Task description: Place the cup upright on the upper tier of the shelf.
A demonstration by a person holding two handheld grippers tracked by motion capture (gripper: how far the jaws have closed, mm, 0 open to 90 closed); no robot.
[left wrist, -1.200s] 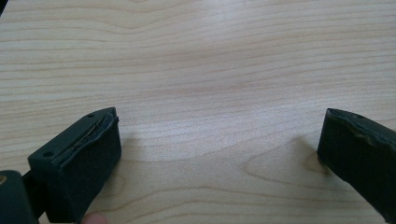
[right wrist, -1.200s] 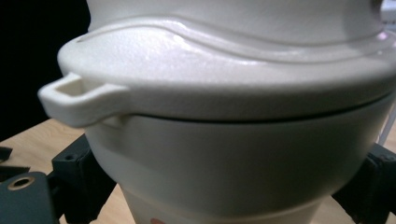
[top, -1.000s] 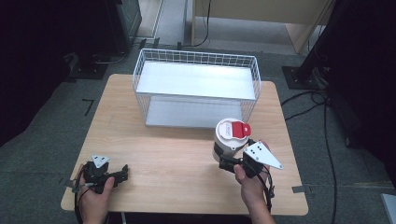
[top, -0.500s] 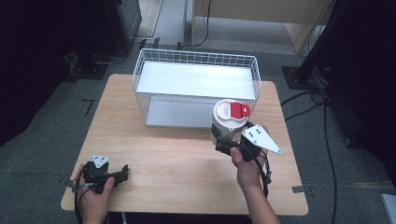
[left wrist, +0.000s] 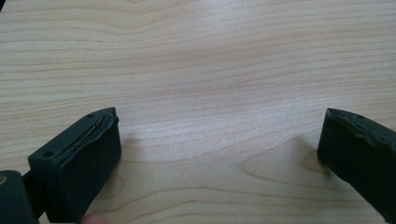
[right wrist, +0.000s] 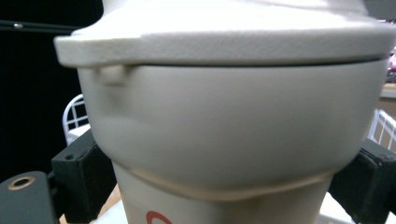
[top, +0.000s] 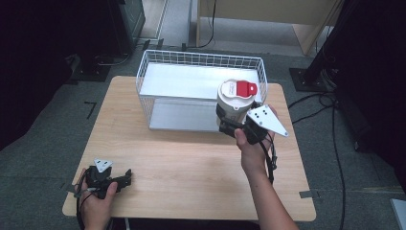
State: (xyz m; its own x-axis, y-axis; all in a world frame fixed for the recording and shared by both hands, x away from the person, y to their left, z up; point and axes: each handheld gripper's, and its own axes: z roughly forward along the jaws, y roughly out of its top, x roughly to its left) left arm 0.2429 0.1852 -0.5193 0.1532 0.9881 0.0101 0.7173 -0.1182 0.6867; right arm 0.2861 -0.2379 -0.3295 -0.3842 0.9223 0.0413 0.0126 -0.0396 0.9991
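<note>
The cup [top: 236,100] is white and tall, with a white lid that has a red tab on top. It is up in the air, held over the front right corner of the basket, and it stands upright.

At the left, near the front corner of the table [top: 191,163], a hand [top: 97,203] holds the left gripper [top: 128,176] low on the wood. In the left gripper view its two black jaws stand wide apart. Between them there is just bare wood.

Farther back in the middle of the table sits the basket [top: 143,76]. It is made of white wire and has a flat white bottom. The part of the inside that shows holds nothing. The cup hides the front right corner of it, so I cannot tell what is there. The cup is above the wire rim, not down inside.

At the right, a hand [top: 251,143] reaches up from the bottom and holds the right gripper [top: 229,120]. Its jaws are clamped on the cup, one on each side, on the narrow part below the wide top. In the right gripper view the cup [right wrist: 229,140] is very close and looks big and cream white. A bit of a red mark peeks out low on it. A little of the white wire shows behind the cup on both sides.
</note>
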